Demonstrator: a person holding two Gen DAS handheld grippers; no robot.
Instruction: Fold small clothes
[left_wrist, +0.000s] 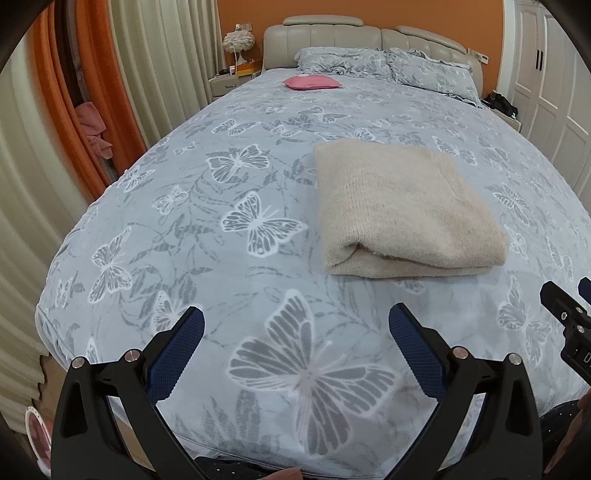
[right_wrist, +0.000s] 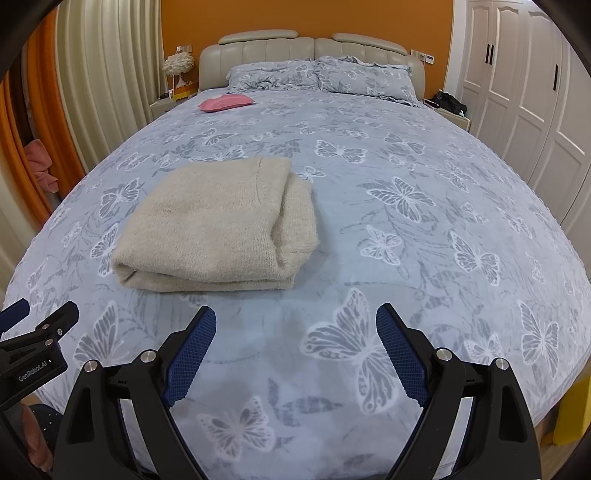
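A beige knitted garment (left_wrist: 402, 210) lies folded into a thick rectangle on the butterfly-print bed cover (left_wrist: 207, 206). It also shows in the right wrist view (right_wrist: 218, 225), left of centre. My left gripper (left_wrist: 295, 317) is open and empty, held over the cover near the bed's foot, short of the garment. My right gripper (right_wrist: 295, 317) is open and empty, also short of the garment and to its right. The right gripper shows at the right edge of the left wrist view (left_wrist: 570, 317); the left gripper shows at the left edge of the right wrist view (right_wrist: 37, 332).
A pink pillow (left_wrist: 312, 82) lies far up the bed before two grey pillows (right_wrist: 317, 75) and the headboard (right_wrist: 314, 46). Curtains (left_wrist: 155, 66) hang on the left, white wardrobe doors (right_wrist: 524, 96) stand on the right. Nightstands flank the bed.
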